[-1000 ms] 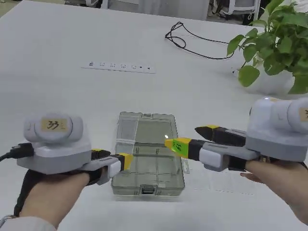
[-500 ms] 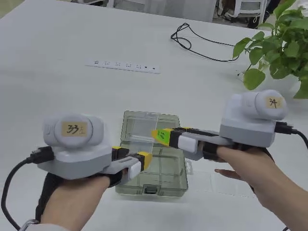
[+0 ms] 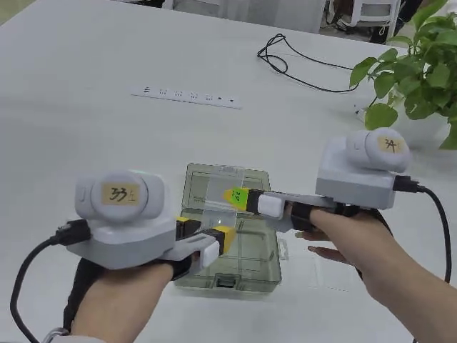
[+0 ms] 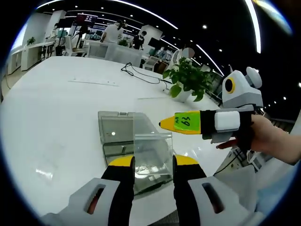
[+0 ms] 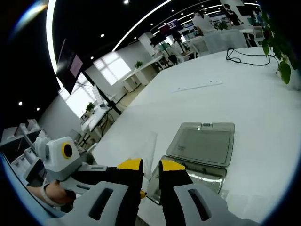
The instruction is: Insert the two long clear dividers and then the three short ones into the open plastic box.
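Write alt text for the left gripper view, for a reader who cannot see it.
A clear divider spans the gap between the left tongs' yellow-tipped jaws, over the open plastic box on a white table. The right tongs, held in a hand, point in from the right.

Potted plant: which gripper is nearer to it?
Right. The right gripper reaches over the open box from the side of the plant; the left gripper is at the box's opposite side.
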Demonstrator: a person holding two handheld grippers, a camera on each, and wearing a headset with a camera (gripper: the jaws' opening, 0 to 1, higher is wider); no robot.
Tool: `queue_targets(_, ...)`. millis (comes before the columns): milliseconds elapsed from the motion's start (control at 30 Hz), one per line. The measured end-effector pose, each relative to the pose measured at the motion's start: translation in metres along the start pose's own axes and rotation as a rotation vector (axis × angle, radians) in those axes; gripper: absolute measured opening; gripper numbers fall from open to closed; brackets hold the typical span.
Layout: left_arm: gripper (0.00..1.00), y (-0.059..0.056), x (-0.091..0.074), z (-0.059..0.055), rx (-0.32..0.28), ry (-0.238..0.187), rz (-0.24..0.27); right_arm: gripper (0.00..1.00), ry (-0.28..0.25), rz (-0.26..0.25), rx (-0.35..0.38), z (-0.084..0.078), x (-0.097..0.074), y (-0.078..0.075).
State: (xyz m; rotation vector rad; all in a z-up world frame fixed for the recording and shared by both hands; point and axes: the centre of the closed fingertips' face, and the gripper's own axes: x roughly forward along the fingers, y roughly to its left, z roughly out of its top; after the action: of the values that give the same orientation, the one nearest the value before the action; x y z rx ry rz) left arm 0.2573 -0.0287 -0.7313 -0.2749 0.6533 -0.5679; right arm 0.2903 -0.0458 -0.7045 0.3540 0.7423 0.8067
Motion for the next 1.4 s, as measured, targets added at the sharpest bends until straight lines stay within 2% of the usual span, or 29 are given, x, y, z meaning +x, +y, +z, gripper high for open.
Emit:
queue_targets(533,0.3,-0.004,0.003,-0.002,0.014,0.003,-0.017,0.04,0.026,-0.003,0.003,-0.005,0.002,0.0)
queue_targets(733,0.3,-0.005,0.004,-0.003,0.017,0.009,-0.023,0.03,0.04,-0.003,0.021,-0.007,0.001,0.0)
queue_targets(1067,0.31,-0.007,0.005,-0.007,0.023,-0.006,-0.047,0.02,0.068,-0.017,0.034,-0.011,-0.001,0.001)
queue_targets(1167,0.29,-0.01,0.005,-0.007,0.057,-0.008,-0.059,0.01,0.076,-0.023,0.031,-0.011,-0.001,0.0)
queue_targets(1200,0.29,-0.011,0.006,-0.007,0.089,-0.009,-0.062,0.01,0.08,-0.025,0.03,-0.011,-0.001,0.001)
queue_targets(1267,0.35,-0.01,0.007,-0.009,0.139,0.001,-0.063,0.01,0.083,-0.022,0.035,-0.01,-0.002,0.002)
queue_targets(1333,0.42,-0.01,0.007,-0.011,0.151,0.009,-0.069,0.01,0.085,-0.027,0.032,-0.01,-0.002,0.002)
queue_targets(1400,0.46,-0.011,0.007,-0.009,0.178,-0.008,-0.082,0.01,0.095,-0.033,0.035,-0.01,-0.003,0.001)
